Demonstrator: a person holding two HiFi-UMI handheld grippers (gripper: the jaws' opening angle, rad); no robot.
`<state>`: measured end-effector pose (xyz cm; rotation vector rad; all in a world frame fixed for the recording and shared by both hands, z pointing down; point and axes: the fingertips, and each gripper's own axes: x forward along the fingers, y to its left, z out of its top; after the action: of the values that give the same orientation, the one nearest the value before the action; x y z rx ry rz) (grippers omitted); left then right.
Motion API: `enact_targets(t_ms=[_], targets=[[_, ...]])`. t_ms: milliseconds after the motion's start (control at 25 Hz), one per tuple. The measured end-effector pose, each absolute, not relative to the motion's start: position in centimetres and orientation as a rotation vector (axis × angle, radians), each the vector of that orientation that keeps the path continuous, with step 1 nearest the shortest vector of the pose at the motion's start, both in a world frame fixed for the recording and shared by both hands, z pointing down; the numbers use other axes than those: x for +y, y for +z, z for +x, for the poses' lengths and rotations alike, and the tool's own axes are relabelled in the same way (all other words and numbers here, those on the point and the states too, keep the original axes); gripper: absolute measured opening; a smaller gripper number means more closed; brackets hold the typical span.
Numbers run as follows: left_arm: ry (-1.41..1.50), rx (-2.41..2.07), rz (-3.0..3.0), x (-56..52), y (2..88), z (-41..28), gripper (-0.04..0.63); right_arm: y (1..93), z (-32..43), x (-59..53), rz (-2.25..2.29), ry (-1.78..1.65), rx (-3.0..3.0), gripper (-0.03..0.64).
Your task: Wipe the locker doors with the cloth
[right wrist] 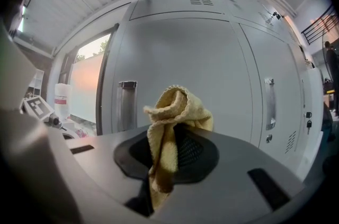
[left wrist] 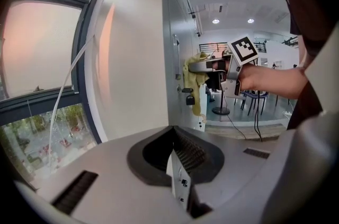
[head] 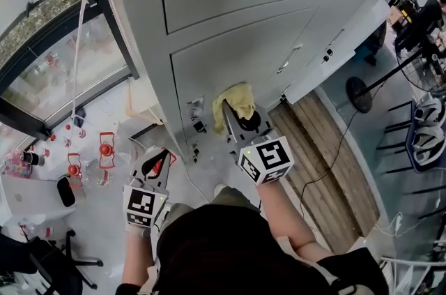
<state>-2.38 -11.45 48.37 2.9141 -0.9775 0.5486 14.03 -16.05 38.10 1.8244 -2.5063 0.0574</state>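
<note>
The yellow cloth [head: 235,101] is bunched in my right gripper [head: 232,118], which is shut on it and holds it up to a lower grey locker door [head: 265,42]. In the right gripper view the cloth [right wrist: 172,122] sticks out of the jaws in front of that locker door [right wrist: 206,69], between two vertical handles [right wrist: 127,104]; whether it touches the door I cannot tell. My left gripper [head: 156,164] hangs lower left, beside the locker's side wall [left wrist: 132,59], shut with nothing in it. From the left gripper view the cloth [left wrist: 195,80] shows against the door front.
A window [head: 63,70] with a dark frame stands left of the lockers. Bottles and small items [head: 104,150] lie on the floor below it. At the right are a wooden floor strip [head: 327,147], a fan stand [head: 362,91] and a cable [head: 334,161].
</note>
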Motion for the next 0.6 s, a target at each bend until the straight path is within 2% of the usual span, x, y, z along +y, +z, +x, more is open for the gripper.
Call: enact_targets(t_ms=[600], targets=[[0.535,-0.92,2.934,-10.4,48.5,-6.9,0.008,37.0,6.8,-14.2,1.788,-0.037,-2.491,0.061]])
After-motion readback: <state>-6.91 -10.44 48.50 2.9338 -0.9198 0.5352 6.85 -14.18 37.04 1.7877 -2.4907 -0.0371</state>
